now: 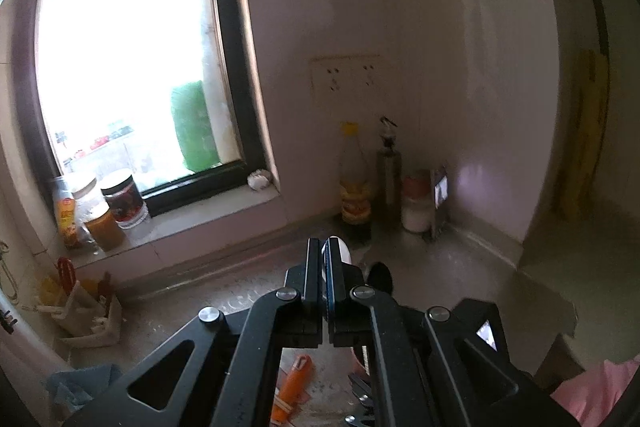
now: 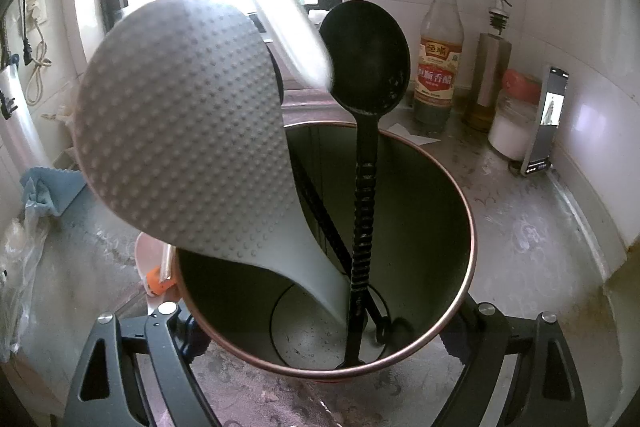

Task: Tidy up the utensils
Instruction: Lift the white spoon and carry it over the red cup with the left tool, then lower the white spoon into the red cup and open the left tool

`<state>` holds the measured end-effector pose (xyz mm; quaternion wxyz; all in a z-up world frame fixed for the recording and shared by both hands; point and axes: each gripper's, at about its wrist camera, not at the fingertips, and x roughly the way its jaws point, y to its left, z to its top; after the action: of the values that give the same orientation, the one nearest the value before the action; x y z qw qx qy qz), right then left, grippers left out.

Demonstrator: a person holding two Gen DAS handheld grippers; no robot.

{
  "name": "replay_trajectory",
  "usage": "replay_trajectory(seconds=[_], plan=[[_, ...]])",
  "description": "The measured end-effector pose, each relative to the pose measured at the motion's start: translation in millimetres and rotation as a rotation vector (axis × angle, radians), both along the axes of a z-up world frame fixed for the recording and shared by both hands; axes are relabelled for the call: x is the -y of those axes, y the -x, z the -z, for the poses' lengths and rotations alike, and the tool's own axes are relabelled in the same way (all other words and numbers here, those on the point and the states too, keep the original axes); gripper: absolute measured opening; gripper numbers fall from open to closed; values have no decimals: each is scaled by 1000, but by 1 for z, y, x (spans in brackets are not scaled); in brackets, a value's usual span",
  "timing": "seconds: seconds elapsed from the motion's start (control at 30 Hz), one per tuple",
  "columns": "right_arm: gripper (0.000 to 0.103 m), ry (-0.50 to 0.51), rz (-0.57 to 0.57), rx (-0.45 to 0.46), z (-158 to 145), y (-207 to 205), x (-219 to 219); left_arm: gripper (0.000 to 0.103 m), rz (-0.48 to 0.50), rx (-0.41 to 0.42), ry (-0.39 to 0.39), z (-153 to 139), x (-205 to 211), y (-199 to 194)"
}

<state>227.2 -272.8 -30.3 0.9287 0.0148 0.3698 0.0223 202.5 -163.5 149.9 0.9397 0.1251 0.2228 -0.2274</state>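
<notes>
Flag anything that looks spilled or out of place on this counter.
Loose utensils, among them an orange-handled tool, lie scattered on the counter rather than in the utensil holder. No spill is visible.

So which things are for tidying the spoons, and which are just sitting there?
For the job: holder, paddle, black ladle, white utensil in the left tool.
Just lying about: vinegar bottle, oil bottle, phone, jars, blue cloth.

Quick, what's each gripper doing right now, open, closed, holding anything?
Left gripper: shut on a thin white utensil.
Right gripper: shut on the round metal utensil holder.
</notes>
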Motion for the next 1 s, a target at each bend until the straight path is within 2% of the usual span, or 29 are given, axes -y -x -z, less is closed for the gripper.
replay_trajectory(seconds=[0.23, 0.53, 0.77, 1.0], plan=[[91, -2, -6, 0, 0, 0, 3, 1, 28, -75, -20, 14, 9, -2], [91, -3, -13, 0, 2, 0, 5, 2, 72, -176, 5, 25, 14, -6], [91, -3, -12, 0, 2, 0, 5, 2, 78, -218, 22, 27, 14, -8], [91, -4, -11, 0, 2, 0, 5, 2, 45, -207, 53, 18, 1, -8]])
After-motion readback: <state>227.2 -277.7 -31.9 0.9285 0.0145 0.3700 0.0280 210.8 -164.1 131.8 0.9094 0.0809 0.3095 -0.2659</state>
